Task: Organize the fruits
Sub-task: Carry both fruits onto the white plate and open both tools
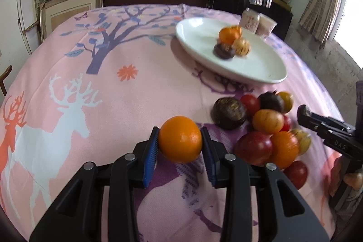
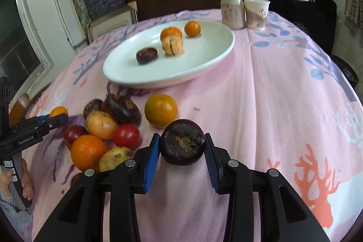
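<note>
My left gripper (image 1: 179, 140) is shut on an orange (image 1: 180, 138) and holds it above the pink cloth, left of a heap of loose fruit (image 1: 267, 126). My right gripper (image 2: 182, 142) is shut on a dark purple fruit (image 2: 182, 142), right of the same heap (image 2: 104, 126). A white plate (image 1: 199, 37) at the back holds an orange, a striped yellow fruit and a dark fruit; in the right wrist view the plate (image 2: 204, 60) also shows a second small orange. A loose orange (image 2: 161, 110) lies between plate and right gripper.
A can (image 2: 232, 11) and a paper cup (image 2: 256, 13) stand behind the plate at the table's far edge. Shelves with boxes and a dark chair back are beyond the table. The other gripper shows at each view's edge (image 1: 326, 128) (image 2: 34, 126).
</note>
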{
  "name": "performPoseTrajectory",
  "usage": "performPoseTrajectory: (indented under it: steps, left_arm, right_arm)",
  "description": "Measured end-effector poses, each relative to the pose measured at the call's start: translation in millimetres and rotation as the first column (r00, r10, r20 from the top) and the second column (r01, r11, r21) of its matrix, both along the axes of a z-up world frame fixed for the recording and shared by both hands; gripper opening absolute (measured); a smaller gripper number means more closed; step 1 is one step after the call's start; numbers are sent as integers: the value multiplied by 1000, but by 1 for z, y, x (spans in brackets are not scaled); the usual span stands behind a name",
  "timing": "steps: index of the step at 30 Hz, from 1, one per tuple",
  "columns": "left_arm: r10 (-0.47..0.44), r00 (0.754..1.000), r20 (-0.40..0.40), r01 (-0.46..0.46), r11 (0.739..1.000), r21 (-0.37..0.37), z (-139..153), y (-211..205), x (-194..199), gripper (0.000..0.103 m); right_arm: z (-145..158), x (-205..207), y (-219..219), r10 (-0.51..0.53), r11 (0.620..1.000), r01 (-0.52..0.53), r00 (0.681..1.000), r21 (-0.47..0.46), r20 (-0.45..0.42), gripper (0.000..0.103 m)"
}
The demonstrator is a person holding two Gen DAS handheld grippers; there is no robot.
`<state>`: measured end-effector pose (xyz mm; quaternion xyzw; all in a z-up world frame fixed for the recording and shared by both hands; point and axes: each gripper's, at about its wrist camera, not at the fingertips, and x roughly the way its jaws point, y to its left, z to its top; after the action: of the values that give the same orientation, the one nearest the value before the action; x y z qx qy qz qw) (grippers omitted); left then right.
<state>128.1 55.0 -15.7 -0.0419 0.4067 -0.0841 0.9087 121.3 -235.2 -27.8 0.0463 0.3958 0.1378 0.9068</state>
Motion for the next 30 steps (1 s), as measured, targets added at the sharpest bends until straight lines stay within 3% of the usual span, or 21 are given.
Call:
performPoseTrajectory:
  steps: [4, 11, 14, 16, 18, 19, 21, 23, 25, 30]
  left_arm:
    - [-23, 999, 46, 23, 1000, 6, 25, -14, 5, 36]
    - [-35, 996, 80, 35, 999, 2, 57, -52, 69, 36]
    - [-41, 997, 63, 41, 999, -4, 50, -70, 98, 36]
    - [-42, 998, 41, 42, 999, -3, 39, -78, 114, 37]
    - [-50, 999, 17, 50, 999, 4, 24, -83, 124, 55]
    - [-57, 998, 15, 57, 998, 15, 19, -84, 126, 66]
    - [-63, 997, 35, 62, 998, 30, 16, -84, 125, 70]
    - [-47, 998, 44, 47, 999, 11, 18, -79, 124, 89]
    - [-28, 998, 63, 29, 1000, -9, 22, -73, 119, 94]
    - [14, 998, 60, -13, 1000, -24, 26, -55, 100, 98]
  right_arm:
    - [21, -3, -7, -13, 998, 9, 998, 58, 63, 39]
    - [66, 43, 6, -3, 998, -2, 995, 55, 101, 39]
    - [61, 71, 17, -5, 999, 1, 995, 39, 97, 39]
    - [48, 84, 17, -21, 997, 14, 996, 81, 86, 40]
    - [33, 92, 8, -46, 989, 37, 997, 144, 60, 66]
    - [31, 94, 4, -45, 988, 37, 998, 153, 49, 67]
    - [34, 93, -6, -74, 983, 62, 995, 175, 63, 68]
    - [38, 89, -18, -112, 966, 91, 991, 242, 72, 74]
    - [39, 85, -24, -125, 954, 100, 990, 284, 70, 74]
    - [34, 78, -30, -150, 949, 128, 987, 287, 56, 78]
